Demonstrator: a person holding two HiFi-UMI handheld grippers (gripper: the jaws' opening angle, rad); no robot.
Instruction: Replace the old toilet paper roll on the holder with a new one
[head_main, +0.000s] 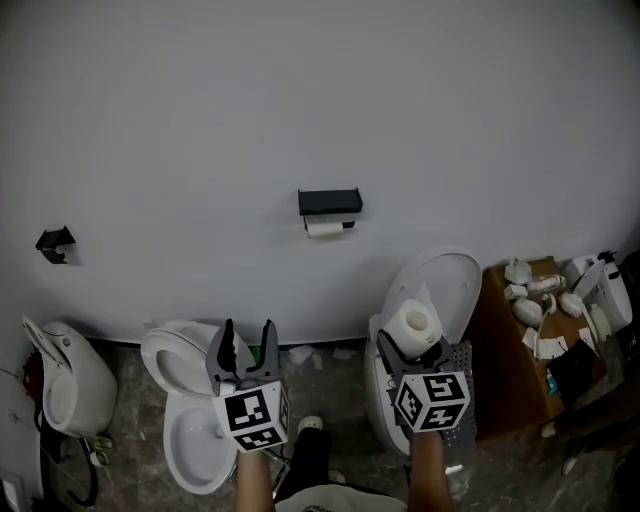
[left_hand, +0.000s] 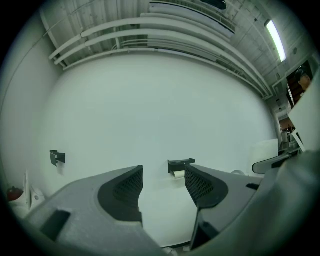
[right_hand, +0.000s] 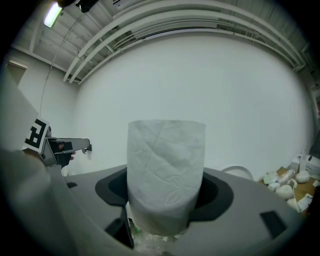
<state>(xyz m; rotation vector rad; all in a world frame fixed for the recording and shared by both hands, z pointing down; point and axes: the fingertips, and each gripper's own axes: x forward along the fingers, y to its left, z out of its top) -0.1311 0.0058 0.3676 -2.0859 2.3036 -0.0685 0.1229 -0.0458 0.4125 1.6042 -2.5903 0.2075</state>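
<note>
The jaws of the left gripper (head_main: 248, 340) stand wide apart with nothing between them. In the left gripper view (left_hand: 162, 176) only the pale wall shows through the gap. The jaws of the right gripper (head_main: 415, 338) are closed on a new roll of toilet paper (head_main: 414, 322). It stands upright in them with its open core facing up. In the right gripper view (right_hand: 165, 192) the new roll (right_hand: 166, 170) fills the middle of the frame, and the dark pads press its lower half from both sides. Both grippers are held out level, side by side and apart, each with its marker cube toward the person.

Below the left gripper a white toilet (head_main: 192, 435) stands on the grey stone floor (head_main: 130, 400) with its bowl uncovered. Below and behind the right gripper is a second toilet with its lid (head_main: 448, 280) raised. To the right of that, a brown desk (head_main: 500, 340) carries a scatter of small white pieces.

Farther off, on the wall (head_main: 300, 100), hangs the black holder (head_main: 330, 201), between the two grippers as the head view sees it and well apart from both. The old roll (head_main: 323, 228) sits just under the holder and looks thin. In the left gripper view the holder (left_hand: 180, 163) and the old roll (left_hand: 178, 173) show just beside the tip of the right-hand jaw. A small black bracket (head_main: 55, 243) is fixed to the wall far to the left.
</note>
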